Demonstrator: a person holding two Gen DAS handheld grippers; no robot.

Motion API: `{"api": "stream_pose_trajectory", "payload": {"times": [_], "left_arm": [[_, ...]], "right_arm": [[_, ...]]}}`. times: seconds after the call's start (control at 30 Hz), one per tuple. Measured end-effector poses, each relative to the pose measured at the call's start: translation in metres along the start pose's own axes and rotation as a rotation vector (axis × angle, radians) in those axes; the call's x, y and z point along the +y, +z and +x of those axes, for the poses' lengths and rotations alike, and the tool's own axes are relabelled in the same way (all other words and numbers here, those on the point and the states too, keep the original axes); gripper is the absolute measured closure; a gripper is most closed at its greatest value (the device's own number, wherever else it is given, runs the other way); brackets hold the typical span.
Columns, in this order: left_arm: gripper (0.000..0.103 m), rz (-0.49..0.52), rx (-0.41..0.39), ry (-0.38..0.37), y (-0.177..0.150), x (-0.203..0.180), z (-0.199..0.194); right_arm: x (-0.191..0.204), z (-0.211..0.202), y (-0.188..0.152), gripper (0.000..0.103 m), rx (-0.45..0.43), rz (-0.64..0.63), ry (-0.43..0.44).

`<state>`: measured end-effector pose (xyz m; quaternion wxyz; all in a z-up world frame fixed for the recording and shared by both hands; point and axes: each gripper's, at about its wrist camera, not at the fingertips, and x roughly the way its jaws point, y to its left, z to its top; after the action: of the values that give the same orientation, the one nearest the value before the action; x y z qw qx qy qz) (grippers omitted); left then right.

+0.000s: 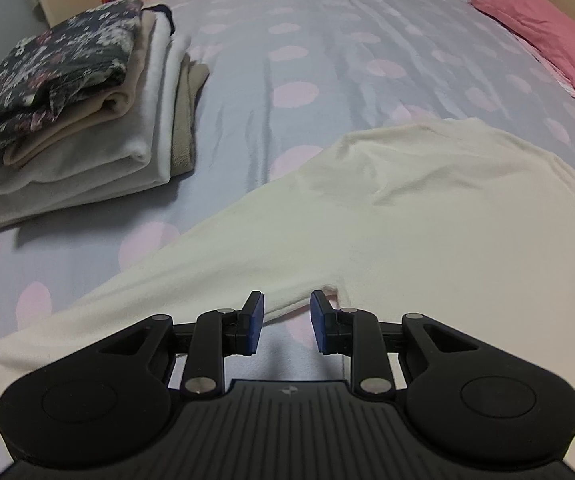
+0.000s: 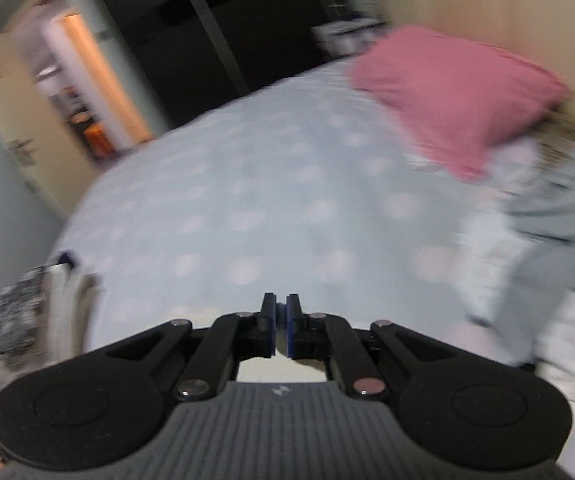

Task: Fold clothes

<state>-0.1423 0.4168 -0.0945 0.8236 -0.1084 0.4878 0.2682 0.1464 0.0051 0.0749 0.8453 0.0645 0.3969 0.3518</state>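
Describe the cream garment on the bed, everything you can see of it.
The cream garment lies spread flat on the dotted bedspread, unfolded. It looks like soft, slightly fuzzy knit, plain and unmarked, with shallow wrinkles across the body. One long sleeve runs out toward the lower left of the left wrist view, lying straight. The body runs past the right edge of the picture. The left gripper hangs over the underarm notch with its jaws apart, not gripping the cloth. The folded stack lies apart from it.

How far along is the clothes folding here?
Done: a stack of folded clothes sits on the bed. In hand: a cream top lies spread out, the left tongs open at its sleeve, gripping nothing. The right tongs are shut and empty. Left: folding that top, plus the unfolded heap by the pillow.
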Motion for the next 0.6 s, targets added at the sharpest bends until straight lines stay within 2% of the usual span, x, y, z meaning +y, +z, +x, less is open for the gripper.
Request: {"api": "stream_pose_trajectory", "payload": {"times": [0.27, 0.43, 0.6], "left_arm": [[0.080, -0.024, -0.006, -0.027, -0.001, 0.011, -0.002], [0.080, -0.028, 0.000, -0.029, -0.003, 0.017, 0.001], [0.080, -0.024, -0.002, -0.048, -0.002, 0.018, 0.005]], "right_arm": [[0.125, 0.062, 0.001, 0.097, 0.065, -0.103, 0.196], [0.178, 0.120, -0.034, 0.097, 0.180, -0.165, 0.259], [0.201, 0.181, -0.078, 0.097, 0.314, -0.227, 0.277]]}}
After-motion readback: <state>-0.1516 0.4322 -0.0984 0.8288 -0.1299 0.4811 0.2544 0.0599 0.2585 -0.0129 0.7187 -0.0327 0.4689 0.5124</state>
